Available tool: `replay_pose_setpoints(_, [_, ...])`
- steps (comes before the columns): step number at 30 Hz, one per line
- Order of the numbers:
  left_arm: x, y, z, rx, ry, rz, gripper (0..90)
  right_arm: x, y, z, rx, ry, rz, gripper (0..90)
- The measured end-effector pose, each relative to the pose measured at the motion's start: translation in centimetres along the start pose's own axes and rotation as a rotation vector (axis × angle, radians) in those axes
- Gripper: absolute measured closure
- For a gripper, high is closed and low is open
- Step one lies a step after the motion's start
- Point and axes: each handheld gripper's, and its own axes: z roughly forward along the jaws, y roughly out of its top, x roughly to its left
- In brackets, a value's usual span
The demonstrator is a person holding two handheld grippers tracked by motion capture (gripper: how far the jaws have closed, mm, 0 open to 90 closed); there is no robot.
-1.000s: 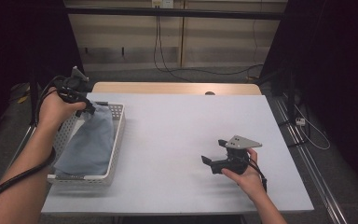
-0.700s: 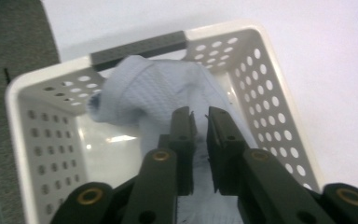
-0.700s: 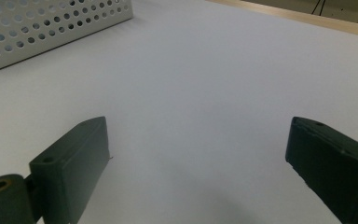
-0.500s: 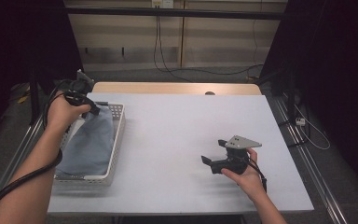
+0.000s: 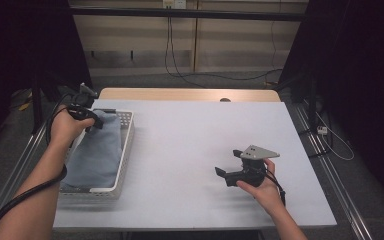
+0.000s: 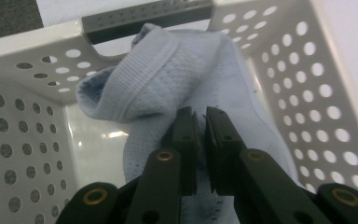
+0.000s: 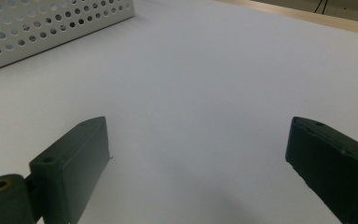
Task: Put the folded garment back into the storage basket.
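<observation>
A light blue knitted cloth [image 5: 97,152] lies in a white perforated basket [image 5: 125,150] at the table's left. My left gripper [image 5: 97,122] is at the basket's far end. In the left gripper view its jaws have just been closing and now pinch a fold of the cloth [image 6: 168,79] between the fingertips, so the left gripper [image 6: 200,114] is shut on it inside the basket [image 6: 307,93]. My right gripper [image 5: 227,164] rests in a hand on the table at the front right. In its own view the right gripper [image 7: 200,135] stands wide open with bare table between its jaws.
The white table [image 5: 190,140] spreads between the basket and the right hand. A corner of the basket [image 7: 51,28] shows at the top left of the right gripper view. Dark curtains and metal rails flank the table, and cables lie on the floor behind it.
My left hand has come down with its gripper into the basket's far end, onto the cloth. The right hand and gripper have stayed put.
</observation>
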Motion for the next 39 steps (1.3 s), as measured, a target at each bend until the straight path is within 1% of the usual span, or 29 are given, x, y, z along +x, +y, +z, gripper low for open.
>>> replay_pose_setpoints(2, [0.2,-0.1,0.4,-0.001,0.001,0.003,83.3,0.0,0.0,0.0,0.001,0.000,-0.001,5.6])
replay_pose_setpoints(3, [0.3,-0.2,0.5,-0.004,0.001,-0.002,83.2,0.0,0.0,0.0,0.001,0.000,-0.001,5.6])
replay_pose_setpoints(4, [0.4,-0.2,0.7,-0.001,0.007,0.006,83.2,0.0,0.0,0.0,0.002,0.000,-0.001,5.6])
replay_pose_setpoints(6, [0.6,-0.3,1.0,0.003,0.011,0.003,83.2,0.0,0.0,0.0,0.002,0.001,-0.001,5.6])
replay_pose_setpoints(8, [0.8,-0.4,1.3,0.002,0.013,-0.009,83.2,0.0,0.0,0.0,0.001,0.002,-0.003,5.6])
replay_pose_setpoints(10, [0.9,-0.5,1.6,-0.001,0.015,-0.012,83.3,0.0,0.0,0.0,0.001,0.003,-0.003,5.6])
replay_pose_setpoints(11, [1.0,-0.5,1.7,0.005,0.018,-0.007,83.3,0.0,0.0,0.0,0.002,0.003,-0.003,5.6])
replay_pose_setpoints(12, [1.1,-0.5,1.9,0.000,0.022,-0.013,83.3,0.0,0.0,0.0,0.002,0.003,-0.003,5.6])
replay_pose_setpoints(13, [1.2,-0.5,2.0,0.001,0.021,-0.010,83.3,0.0,0.0,0.0,0.002,0.004,-0.003,5.6])
replay_pose_setpoints(14, [1.2,-0.5,2.0,0.002,0.023,-0.017,83.3,0.0,0.0,0.0,0.002,0.004,-0.004,5.6])
replay_pose_setpoints(16, [1.4,-0.5,2.2,0.000,0.031,-0.012,83.3,0.1,0.0,0.0,0.002,0.006,-0.005,5.6])
replay_pose_setpoints(18, [1.5,-0.6,2.3,0.000,0.033,-0.019,83.4,0.1,0.0,0.1,0.005,0.007,-0.008,5.6])
replay_pose_setpoints(20, [1.7,-0.6,2.5,0.005,0.033,-0.012,83.5,0.2,0.0,0.1,0.006,0.009,-0.009,5.6])
replay_pose_setpoints(21, [1.7,-0.7,2.7,0.002,0.033,-0.020,83.5,0.2,0.0,0.1,0.006,0.010,-0.009,5.6])
replay_pose_setpoints(23, [2.0,-0.8,2.9,0.006,0.038,-0.014,83.6,0.3,0.0,0.1,0.006,0.011,-0.011,5.6])
replay_pose_setpoints(25, [2.2,-1.0,3.2,0.005,0.041,-0.017,83.7,0.3,0.1,0.1,0.003,0.011,-0.010,5.6])
replay_pose_setpoints(26, [2.2,-1.1,3.4,0.004,0.043,-0.028,83.6,0.3,0.1,0.1,0.001,0.010,-0.011,5.6])
replay_pose_setpoints(27, [2.5,-1.2,3.5,0.010,0.039,-0.023,83.7,0.2,0.1,0.1,0.001,0.010,-0.011,5.6])
replay_pose_setpoints(29, [2.7,-1.5,3.8,0.009,0.041,-0.032,83.7,0.2,0.1,0.1,0.002,0.010,-0.012,5.6])
replay_pose_setpoints(30, [2.8,-1.5,3.9,0.015,0.042,-0.029,83.6,0.3,0.1,0.1,0.001,0.011,-0.012,5.6])
replay_pose_setpoints(32, [3.0,-1.7,4.1,0.017,0.034,-0.034,83.3,0.3,0.1,0.1,0.001,0.011,-0.012,5.6])
replay_pose_setpoints(34, [3.1,-1.9,4.2,0.007,0.032,-0.046,82.8,0.3,0.1,0.1,0.003,0.012,-0.010,5.6])
replay_pose_setpoints(36, [3.1,-1.8,4.0,0.010,0.029,-0.044,81.4,0.3,0.1,0.1,0.002,0.012,-0.012,5.6])
replay_pose_setpoints(38, [3.0,-1.6,3.7,0.013,0.036,-0.038,78.5,0.3,0.1,0.0,0.000,0.010,-0.013,5.6])
replay_pose_setpoints(39, [2.9,-1.6,3.6,0.009,0.031,-0.047,77.2,0.3,0.1,0.0,0.000,0.010,-0.012,5.6])
